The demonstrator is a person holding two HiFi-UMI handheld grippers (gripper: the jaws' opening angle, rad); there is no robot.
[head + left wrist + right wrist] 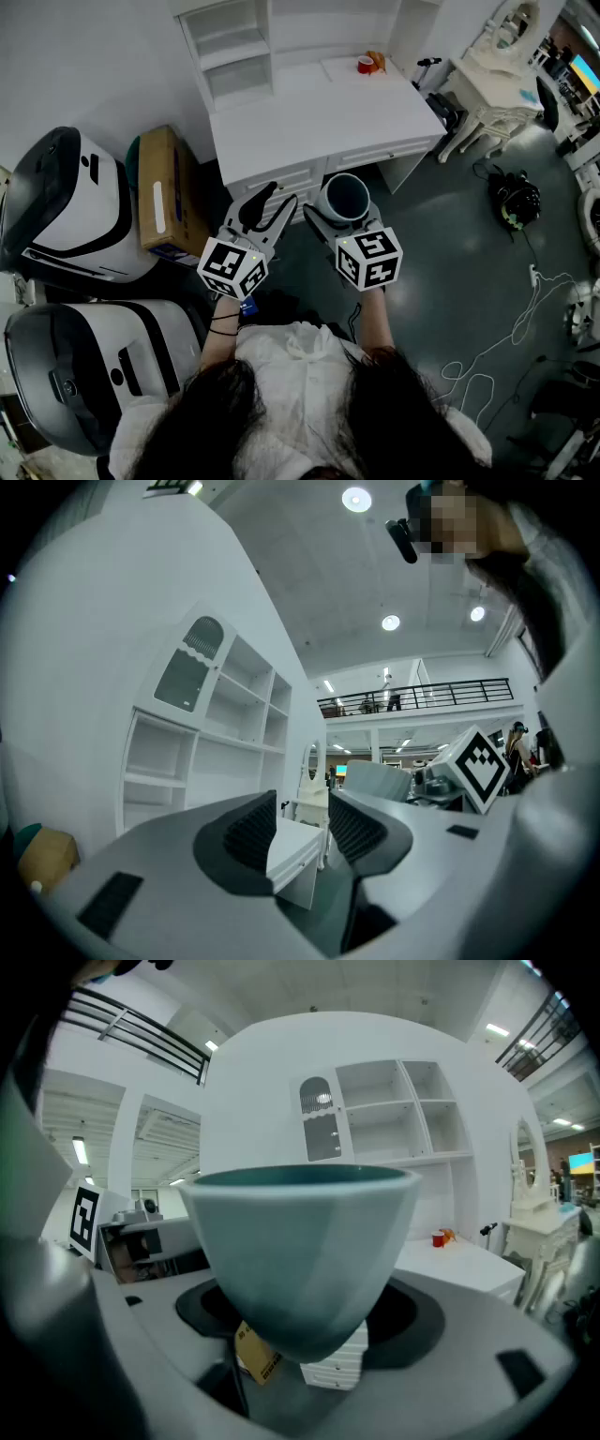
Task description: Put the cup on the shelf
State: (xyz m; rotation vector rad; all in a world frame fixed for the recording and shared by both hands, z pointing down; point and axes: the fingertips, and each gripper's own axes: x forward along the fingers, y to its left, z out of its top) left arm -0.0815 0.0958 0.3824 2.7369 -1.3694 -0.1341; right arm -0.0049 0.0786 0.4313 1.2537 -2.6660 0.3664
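A grey-blue cup (344, 195) sits upright between the jaws of my right gripper (344, 214), which is shut on it, held in front of the white desk (309, 117). In the right gripper view the cup (300, 1251) fills the middle, its lower part between the dark pads (417, 1314). The white shelf (232, 49) stands at the back left of the desk; it also shows as open compartments (398, 1115) beyond the cup. My left gripper (273, 208) hangs beside the right one, open and holding nothing (302, 822). The shelf (211, 728) rises to its left.
A small red cup (365, 65) and an orange thing stand at the desk's back. A cardboard box (167, 192) and two white-and-black machines (66, 206) lie to the left. A white vanity table (497, 89) and floor cables (506, 328) are to the right.
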